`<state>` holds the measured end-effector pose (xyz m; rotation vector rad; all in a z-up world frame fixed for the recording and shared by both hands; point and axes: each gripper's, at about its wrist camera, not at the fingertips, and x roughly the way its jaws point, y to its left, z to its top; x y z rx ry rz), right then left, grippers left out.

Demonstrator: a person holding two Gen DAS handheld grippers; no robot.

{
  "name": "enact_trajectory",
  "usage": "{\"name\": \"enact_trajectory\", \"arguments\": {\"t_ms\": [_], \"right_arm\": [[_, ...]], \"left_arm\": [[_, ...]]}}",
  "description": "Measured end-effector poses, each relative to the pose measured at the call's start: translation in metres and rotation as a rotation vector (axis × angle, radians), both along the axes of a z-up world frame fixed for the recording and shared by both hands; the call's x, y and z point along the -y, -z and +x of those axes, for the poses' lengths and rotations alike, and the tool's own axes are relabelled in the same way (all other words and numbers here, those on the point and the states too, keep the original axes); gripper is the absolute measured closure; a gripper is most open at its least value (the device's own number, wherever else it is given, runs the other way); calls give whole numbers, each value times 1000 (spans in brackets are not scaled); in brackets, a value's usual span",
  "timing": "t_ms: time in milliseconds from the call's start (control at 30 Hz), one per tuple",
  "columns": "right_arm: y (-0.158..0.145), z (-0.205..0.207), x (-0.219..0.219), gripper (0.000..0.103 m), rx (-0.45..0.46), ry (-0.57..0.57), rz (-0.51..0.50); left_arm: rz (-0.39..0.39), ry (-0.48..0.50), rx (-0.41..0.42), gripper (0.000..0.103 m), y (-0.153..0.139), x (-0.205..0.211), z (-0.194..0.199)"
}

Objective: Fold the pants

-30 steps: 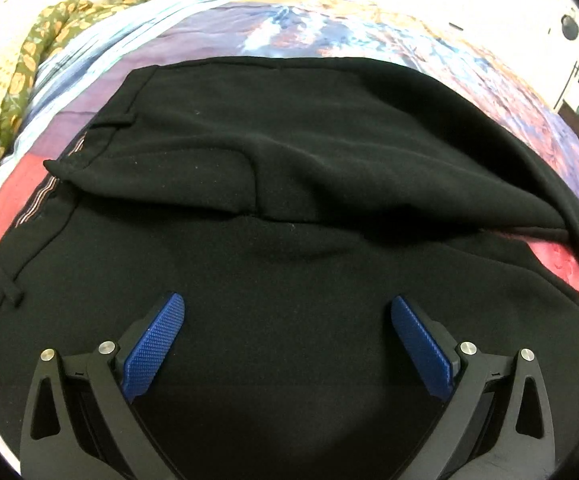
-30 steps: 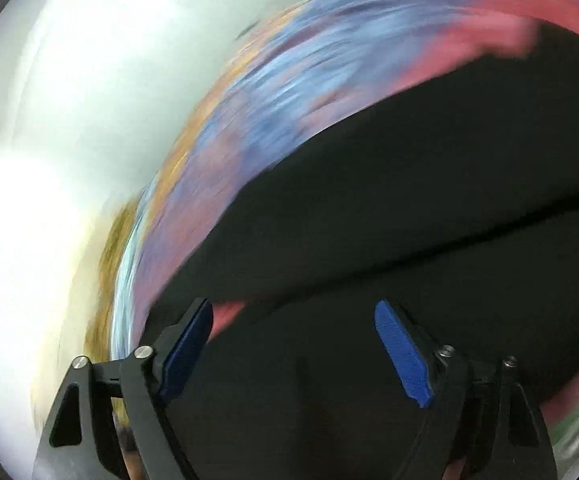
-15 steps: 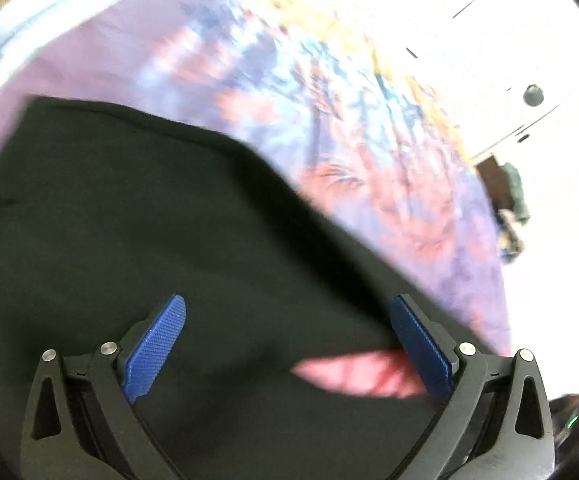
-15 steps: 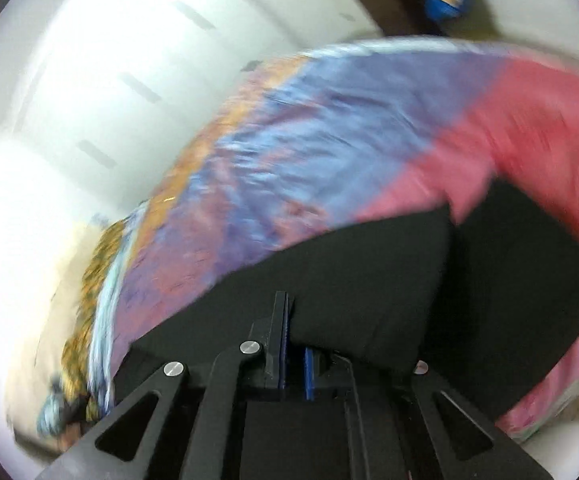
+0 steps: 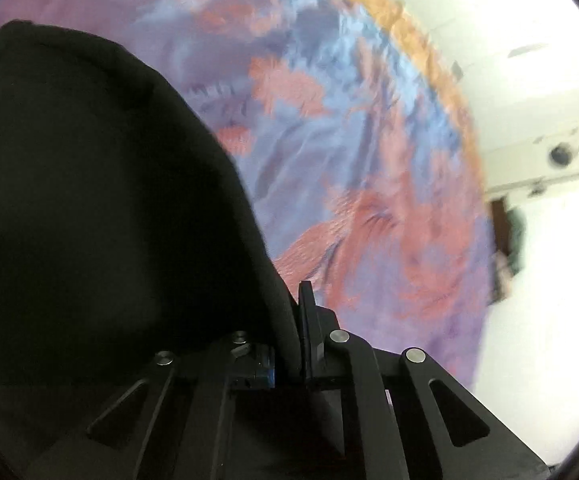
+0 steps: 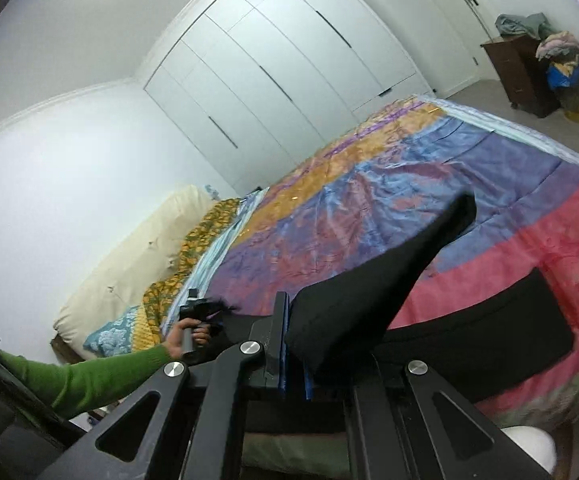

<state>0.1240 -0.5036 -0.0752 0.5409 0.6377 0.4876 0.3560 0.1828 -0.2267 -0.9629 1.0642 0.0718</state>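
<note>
Black pants (image 6: 369, 300), pinched, draped

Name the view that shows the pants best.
The right wrist view: the pants rise from the bedspread, pinched in the right gripper. The left wrist view shows only a dark mass of them at the left gripper.

Patchwork quilt (image 6: 429, 184), wardrobe (image 6: 289, 64), perhaps laundry (image 6: 561, 56).

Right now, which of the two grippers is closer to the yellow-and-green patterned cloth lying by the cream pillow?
Left. The left gripper hangs just beside that cloth, clamping black pants; the right gripper, also clamped on them, sits farther off, toward the bedspread's red end.
</note>
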Motion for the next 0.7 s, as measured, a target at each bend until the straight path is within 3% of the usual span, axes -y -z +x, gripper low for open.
{"name": "enact_trajectory", "arguments": {"t_ms": [100, 200, 267, 367, 467, 533, 633, 700], "right_arm": [[14, 30, 9, 97, -40, 39, -65], [13, 69, 13, 97, -22, 37, -93], [11, 92, 16, 97, -24, 28, -75], [29, 106, 25, 97, -108, 46, -126], [72, 101, 42, 97, -267, 98, -230], [109, 93, 57, 97, -408, 136, -294], [145, 86, 66, 97, -537, 163, -362], [149, 82, 68, 97, -528, 172, -356]], "left_arm": [[1, -38, 158, 95, -64, -16, -32], [113, -46, 339, 94, -144, -24, -96], [202, -38, 396, 93, -169, -20, -156], [229, -43, 339, 88, -135, 3, -226], [195, 17, 122, 89, -49, 38, -267], [194, 51, 20, 92, -12, 54, -279], [199, 55, 39, 92, -22, 57, -283], [230, 84, 72, 92, -35, 56, -282]]}}
